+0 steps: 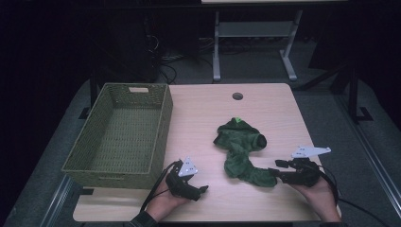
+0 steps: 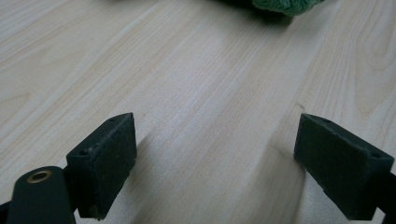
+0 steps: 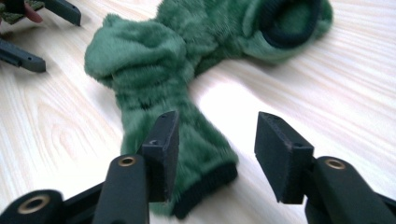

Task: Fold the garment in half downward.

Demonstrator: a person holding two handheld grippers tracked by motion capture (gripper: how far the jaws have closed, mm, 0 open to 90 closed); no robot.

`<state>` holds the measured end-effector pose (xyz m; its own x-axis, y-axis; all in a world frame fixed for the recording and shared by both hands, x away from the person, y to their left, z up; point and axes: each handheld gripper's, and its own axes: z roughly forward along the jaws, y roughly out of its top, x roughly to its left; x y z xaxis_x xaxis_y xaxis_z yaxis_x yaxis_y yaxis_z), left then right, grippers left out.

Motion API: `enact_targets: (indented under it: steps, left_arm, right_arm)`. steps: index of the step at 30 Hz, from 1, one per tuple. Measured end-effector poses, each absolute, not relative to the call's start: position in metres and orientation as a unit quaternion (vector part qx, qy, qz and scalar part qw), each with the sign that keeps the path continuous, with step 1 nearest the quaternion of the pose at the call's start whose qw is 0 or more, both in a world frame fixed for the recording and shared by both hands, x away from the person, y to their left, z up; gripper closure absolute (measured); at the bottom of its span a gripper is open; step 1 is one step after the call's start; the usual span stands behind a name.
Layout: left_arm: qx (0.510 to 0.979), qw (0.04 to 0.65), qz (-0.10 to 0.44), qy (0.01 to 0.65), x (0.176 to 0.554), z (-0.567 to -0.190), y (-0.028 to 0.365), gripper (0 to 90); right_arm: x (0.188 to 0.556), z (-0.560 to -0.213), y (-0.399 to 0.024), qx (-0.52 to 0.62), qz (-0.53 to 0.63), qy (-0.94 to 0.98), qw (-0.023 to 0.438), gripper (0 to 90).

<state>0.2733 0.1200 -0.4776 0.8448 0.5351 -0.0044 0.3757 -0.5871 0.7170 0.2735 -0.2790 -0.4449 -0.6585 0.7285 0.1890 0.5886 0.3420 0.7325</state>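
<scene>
So on the left there's an olive-green woven rectangular basket (image 1: 118, 135) on the pale wooden table (image 1: 265, 109). Next over, the left gripper (image 1: 201, 190) sits low with jaws spread wide, nothing between them. The fuzzy green garment with dark cuffs (image 1: 242, 150) lies crumpled mid-table. The right gripper (image 1: 275, 169) is half open, pads off the cloth, one cuff right at its tips.
</scene>
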Motion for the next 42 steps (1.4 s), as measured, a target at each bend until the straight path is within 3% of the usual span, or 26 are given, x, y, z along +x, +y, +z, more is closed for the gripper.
enact_targets:
  steps: [13, 29, 33, 37, 42]
  left_arm:
    - [0.885, 0.374, 0.107, 0.256, 0.274, -0.477, 0.120, 12.4]
    - [0.885, 0.374, 0.108, 0.256, 0.274, -0.477, 0.120, 12.4]
    - [0.885, 0.373, 0.109, 0.256, 0.274, -0.477, 0.120, 12.4]
    - [0.885, 0.373, 0.109, 0.256, 0.274, -0.477, 0.119, 12.4]
    - [0.885, 0.373, 0.109, 0.256, 0.274, -0.477, 0.119, 12.5]
  right_arm:
    - [0.248, -0.459, -0.304, 0.391, 0.399, 0.824, 0.089, 48.4]
    - [0.247, -0.472, -0.288, 0.370, 0.390, 0.842, 0.050, 56.8]
    - [0.250, -0.473, -0.286, 0.372, 0.393, 0.839, 0.049, 66.0]
    - [0.249, -0.472, -0.285, 0.370, 0.393, 0.840, 0.058, 82.5]
    - [0.249, -0.469, -0.286, 0.366, 0.400, 0.838, 0.064, 85.2]
